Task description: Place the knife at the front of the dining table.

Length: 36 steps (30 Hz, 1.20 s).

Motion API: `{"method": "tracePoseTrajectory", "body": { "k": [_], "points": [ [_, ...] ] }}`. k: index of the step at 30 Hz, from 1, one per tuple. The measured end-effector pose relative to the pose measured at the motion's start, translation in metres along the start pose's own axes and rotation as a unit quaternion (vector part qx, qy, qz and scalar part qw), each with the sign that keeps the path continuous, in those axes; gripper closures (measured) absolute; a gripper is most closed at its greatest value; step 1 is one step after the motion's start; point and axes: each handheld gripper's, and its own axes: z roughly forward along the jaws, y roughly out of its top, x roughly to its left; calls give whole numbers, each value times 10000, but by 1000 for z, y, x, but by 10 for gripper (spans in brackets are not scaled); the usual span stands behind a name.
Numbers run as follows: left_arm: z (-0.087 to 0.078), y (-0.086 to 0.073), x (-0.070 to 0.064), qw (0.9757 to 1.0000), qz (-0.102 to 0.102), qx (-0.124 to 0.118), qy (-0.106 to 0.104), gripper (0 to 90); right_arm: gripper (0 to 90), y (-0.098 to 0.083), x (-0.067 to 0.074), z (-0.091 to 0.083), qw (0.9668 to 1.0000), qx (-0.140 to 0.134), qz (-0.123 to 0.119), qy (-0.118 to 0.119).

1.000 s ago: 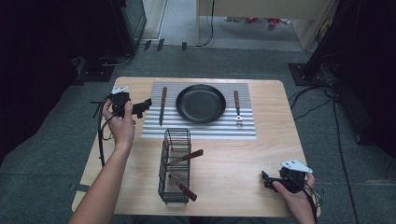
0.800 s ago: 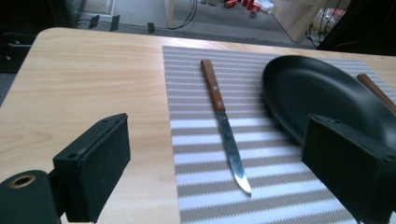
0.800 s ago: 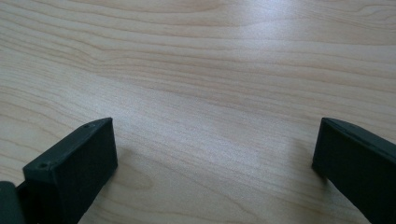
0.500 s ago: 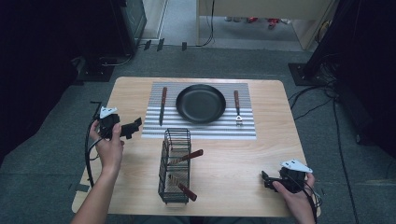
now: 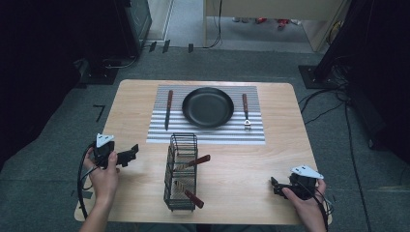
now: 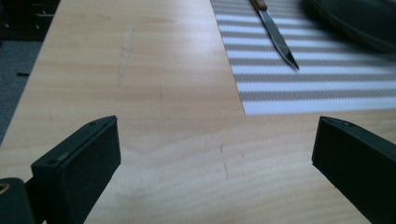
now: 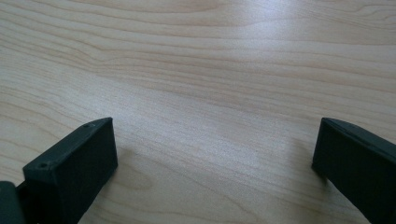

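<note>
Wooden table (image 5: 135, 104) with striped mat (image 5: 208, 133) and wire basket (image 5: 180, 174).

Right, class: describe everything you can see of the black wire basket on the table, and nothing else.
The wire basket is a black open-mesh caddy, tall and narrow, standing on the light wooden table just in front of the striped placemat, between the two hand-held grippers. It looks like thin metal wire. Two utensils with reddish-brown handles lie inside, their handles poking out through its right side. Neither gripper touches it.
</note>
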Motion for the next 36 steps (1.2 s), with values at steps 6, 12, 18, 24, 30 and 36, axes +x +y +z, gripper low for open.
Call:
{"method": "tracePoseTrajectory", "body": {
  "k": [6,12,18,24,30,36],
  "points": [
    [-3,-26,10,9995,34,216,212,12,0,0,0,0,10000,-3,19,-25],
    [-14,-43,17,9992,58,270,280,12,0,0,0,0,10000,-5,24,-30],
    [-10,-51,14,9985,198,405,301,12,0,0,1,0,10000,-5,29,-28],
    [-4,-50,4,9959,520,551,488,12,0,0,0,0,10000,-4,22,-27],
    [-4,-50,4,9959,508,554,496,11,0,0,1,0,10000,-6,23,-30],
    [-4,-50,4,9959,510,554,496,11,0,0,1,0,10000,-5,24,-29]
  ]
}}
